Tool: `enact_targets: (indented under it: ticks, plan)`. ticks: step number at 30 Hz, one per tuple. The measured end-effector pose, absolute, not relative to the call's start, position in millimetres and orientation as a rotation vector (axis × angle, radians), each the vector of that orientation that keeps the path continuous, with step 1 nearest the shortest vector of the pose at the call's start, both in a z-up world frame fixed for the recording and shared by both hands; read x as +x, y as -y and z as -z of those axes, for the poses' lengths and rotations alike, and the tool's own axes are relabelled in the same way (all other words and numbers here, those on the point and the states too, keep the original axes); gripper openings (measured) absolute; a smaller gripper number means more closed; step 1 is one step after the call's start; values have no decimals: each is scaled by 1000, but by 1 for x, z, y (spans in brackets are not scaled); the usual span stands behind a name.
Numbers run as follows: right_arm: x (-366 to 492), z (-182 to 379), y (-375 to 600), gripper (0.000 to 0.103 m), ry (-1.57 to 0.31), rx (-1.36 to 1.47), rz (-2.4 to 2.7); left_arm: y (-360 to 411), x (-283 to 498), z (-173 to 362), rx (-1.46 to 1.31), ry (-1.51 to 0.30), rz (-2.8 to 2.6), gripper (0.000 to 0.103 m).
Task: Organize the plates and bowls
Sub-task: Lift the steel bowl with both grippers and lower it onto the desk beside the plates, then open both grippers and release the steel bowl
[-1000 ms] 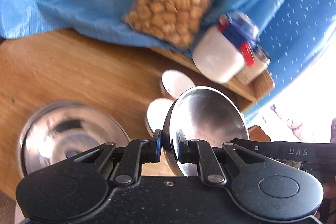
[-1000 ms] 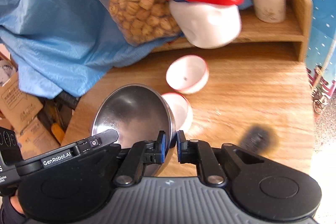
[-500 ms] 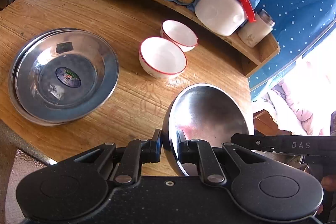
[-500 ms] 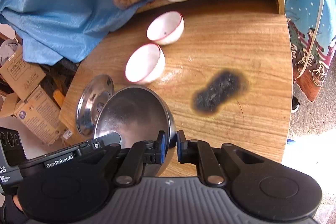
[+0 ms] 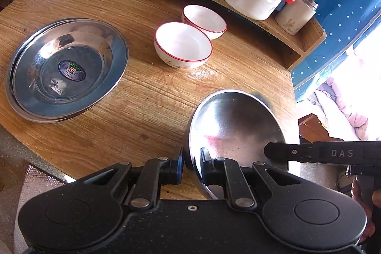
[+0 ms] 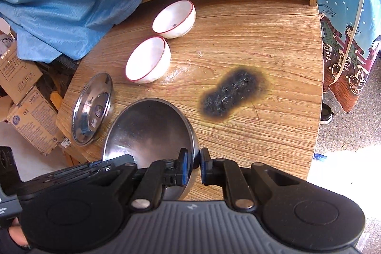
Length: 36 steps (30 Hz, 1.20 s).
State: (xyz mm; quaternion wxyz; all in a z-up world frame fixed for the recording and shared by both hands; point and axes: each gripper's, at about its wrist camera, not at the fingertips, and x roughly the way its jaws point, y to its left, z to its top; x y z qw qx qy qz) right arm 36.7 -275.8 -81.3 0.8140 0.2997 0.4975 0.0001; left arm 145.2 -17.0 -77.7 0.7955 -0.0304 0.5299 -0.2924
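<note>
1. While both grippers descend, the wooden table [image 5: 147, 111] has come into fuller view.
2. Stacked steel plates [image 5: 67, 68] sit left.
3. Steel bowl [image 5: 235, 130] hangs above the table's near edge, clamped by left gripper [image 5: 191, 168] and right gripper [image 6: 194, 167]; set-down seems imminent.
4. Two white bowls [image 5: 183, 44] wait beyond.

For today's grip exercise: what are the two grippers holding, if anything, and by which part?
Both hold one steel bowl by its rim: the left gripper clamps one side, the right gripper the opposite side, jaws shut across the thin wall.
</note>
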Motion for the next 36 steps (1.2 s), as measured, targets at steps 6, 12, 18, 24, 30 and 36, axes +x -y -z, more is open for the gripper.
enact_targets:
  ticks: [6,12,18,24,30,36]
  plan:
    - [39,85,278,12,-1072,643,-8,19,147,80,-64,-1159,608,14]
    - [42,85,279,12,-1072,644,-13,22,149,82,-71,-1170,590,14]
    - [44,87,279,12,-1077,638,-13,22,150,83,-75,-1181,582,15]
    - [46,85,278,12,-1067,631,-12,20,152,82,-83,-1184,574,14]
    - [46,83,277,17,-1054,610,4,16,153,74,-92,-1164,580,41]
    - [43,76,276,35,-1022,581,66,3,159,57,-106,-1114,541,92]
